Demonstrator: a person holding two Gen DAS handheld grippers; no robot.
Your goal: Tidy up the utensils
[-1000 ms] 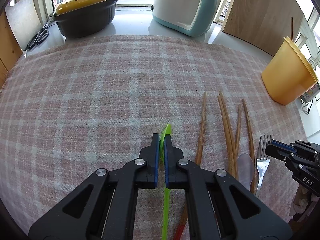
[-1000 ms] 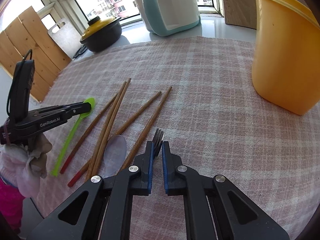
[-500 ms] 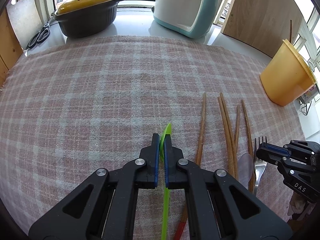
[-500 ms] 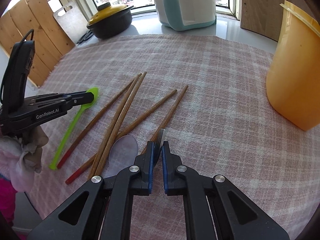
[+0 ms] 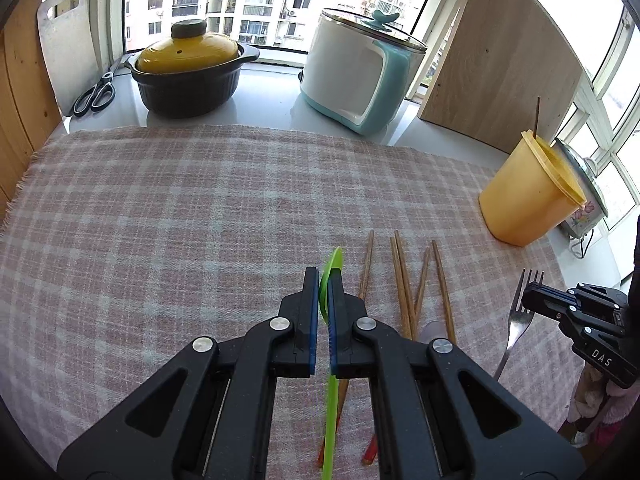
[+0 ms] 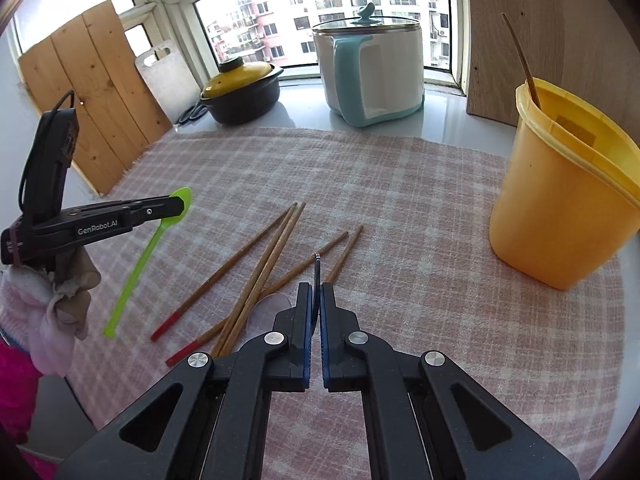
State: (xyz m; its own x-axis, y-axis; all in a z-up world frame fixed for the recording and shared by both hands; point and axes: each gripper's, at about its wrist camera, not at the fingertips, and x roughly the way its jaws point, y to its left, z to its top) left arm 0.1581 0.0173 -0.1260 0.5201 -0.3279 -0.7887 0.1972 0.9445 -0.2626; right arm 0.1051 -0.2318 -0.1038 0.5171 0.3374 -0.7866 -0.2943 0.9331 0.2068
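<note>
1. Left gripper (image 5: 324, 280) has its jaws pinching the green spoon (image 5: 330, 412) right at the bowl end. The handle hangs down under the jaws toward 6 o'clock in the left wrist view, and the whole spoon looks clear of the cloth.
2. Right gripper (image 6: 316, 292) has its jaws pressed together on the fork (image 5: 520, 316). From its own camera you only see the fork edge-on, a thin strip poking up at 12 o'clock. From the left wrist view the tines point up and the handle slants down, off the cloth.
3. The chopsticks (image 6: 260, 264) lie loose on the checked cloth (image 6: 400, 184) in a rough fan, red tips toward 7 o'clock, between the two grippers.
4. A pale clear spoon (image 6: 268, 308) lies on the cloth touching the chopsticks, partly hidden behind the right gripper.
5. The yellow tub (image 6: 560, 200) stands at 3 o'clock in the right wrist view, upright, with one chopstick (image 6: 524, 68) leaning in it.
6. Back of the desk, 12 o'clock: a dark pot with a yellow lid (image 5: 188, 76), a white and teal cooker (image 5: 356, 76), and scissors (image 5: 96, 96) off at 10 o'clock.
</note>
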